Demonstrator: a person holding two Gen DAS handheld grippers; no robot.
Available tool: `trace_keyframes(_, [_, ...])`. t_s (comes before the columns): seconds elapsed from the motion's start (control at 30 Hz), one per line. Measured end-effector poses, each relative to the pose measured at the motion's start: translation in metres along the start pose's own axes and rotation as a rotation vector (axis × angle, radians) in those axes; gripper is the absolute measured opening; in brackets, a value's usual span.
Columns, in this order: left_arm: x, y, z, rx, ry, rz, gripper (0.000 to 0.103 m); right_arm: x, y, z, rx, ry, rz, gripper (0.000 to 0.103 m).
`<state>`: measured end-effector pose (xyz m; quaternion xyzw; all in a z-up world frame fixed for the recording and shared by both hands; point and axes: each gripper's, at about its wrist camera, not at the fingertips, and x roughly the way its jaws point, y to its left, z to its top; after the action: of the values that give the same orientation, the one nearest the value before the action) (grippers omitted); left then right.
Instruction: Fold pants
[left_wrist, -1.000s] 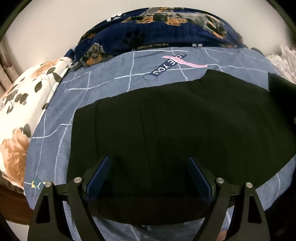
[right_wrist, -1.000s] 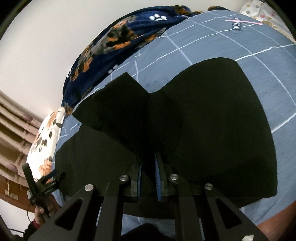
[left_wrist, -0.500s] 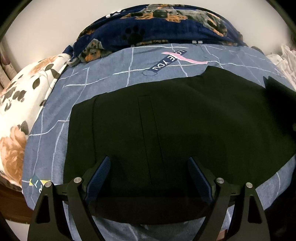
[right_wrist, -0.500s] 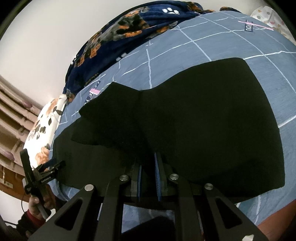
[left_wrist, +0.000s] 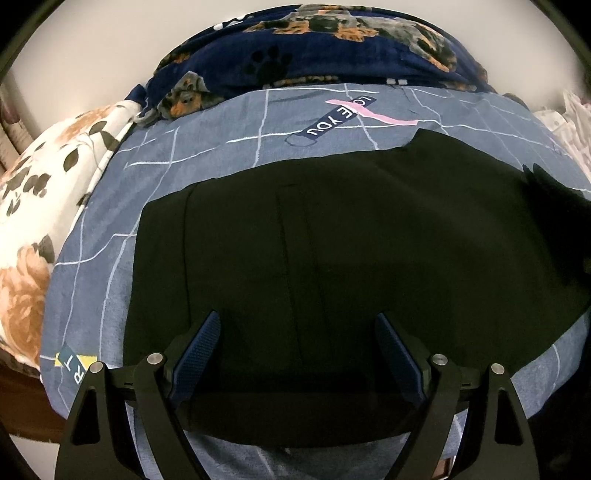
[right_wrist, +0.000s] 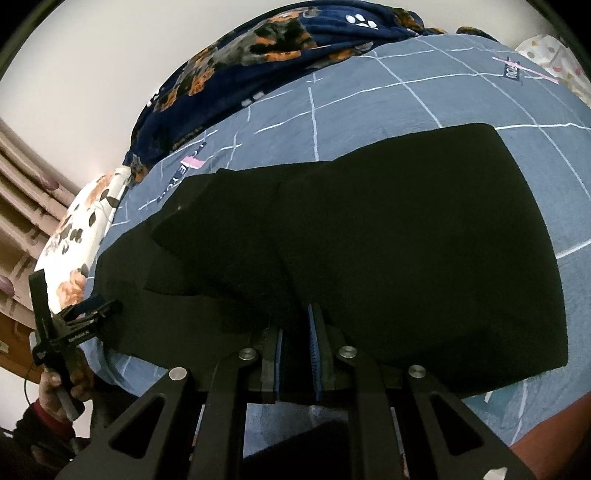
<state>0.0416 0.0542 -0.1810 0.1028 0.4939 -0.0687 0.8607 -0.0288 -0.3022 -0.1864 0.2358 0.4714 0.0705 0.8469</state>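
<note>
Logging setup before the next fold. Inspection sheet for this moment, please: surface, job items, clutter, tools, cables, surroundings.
Surface: bed with a blue grid sheet, printed labels on it.
Job's things: black pants spread on the sheet; one part lifted and doubled over the rest.
Clutter: navy dog-print blanket at the far edge; floral pillow at the left end; pale dotted fabric at the right.
Tools: left tool open above the pants, nothing between its pads; right tool shut on the pants.
Cables: thin dark cord by the person's left hand.
Surroundings: plain white wall behind the bed; wooden bed frame below the pillow.
</note>
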Motion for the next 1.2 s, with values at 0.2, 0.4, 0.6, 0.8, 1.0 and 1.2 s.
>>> trace_keyframes(0.2, [0.0, 0.001, 0.0, 0.001, 0.0, -0.001, 0.086, 0.0, 0.007, -0.003, -0.03, 0.002, -0.019, 0.014])
trace_keyframes(0.4, [0.0, 0.001, 0.0, 0.0, 0.0, -0.001, 0.086, -0.001, 0.014, -0.005, -0.062, -0.001, -0.037, 0.014])
trace_keyframes(0.6, [0.001, 0.002, -0.001, -0.003, 0.003, -0.004, 0.086, 0.001, 0.015, -0.008, -0.063, 0.009, -0.039, 0.017])
trace_keyframes(0.8, [0.001, 0.003, 0.0, -0.007, 0.003, -0.005, 0.086, -0.002, 0.018, -0.008, -0.06, 0.055, 0.065, 0.054])
trace_keyframes(1.0, [0.001, 0.004, 0.0, -0.008, 0.0, -0.008, 0.086, -0.031, -0.006, -0.003, 0.091, -0.011, 0.316, 0.065])
trace_keyframes(1.2, [-0.005, 0.001, 0.0, 0.014, -0.018, -0.044, 0.086, -0.063, -0.077, -0.001, 0.382, -0.182, 0.408, 0.063])
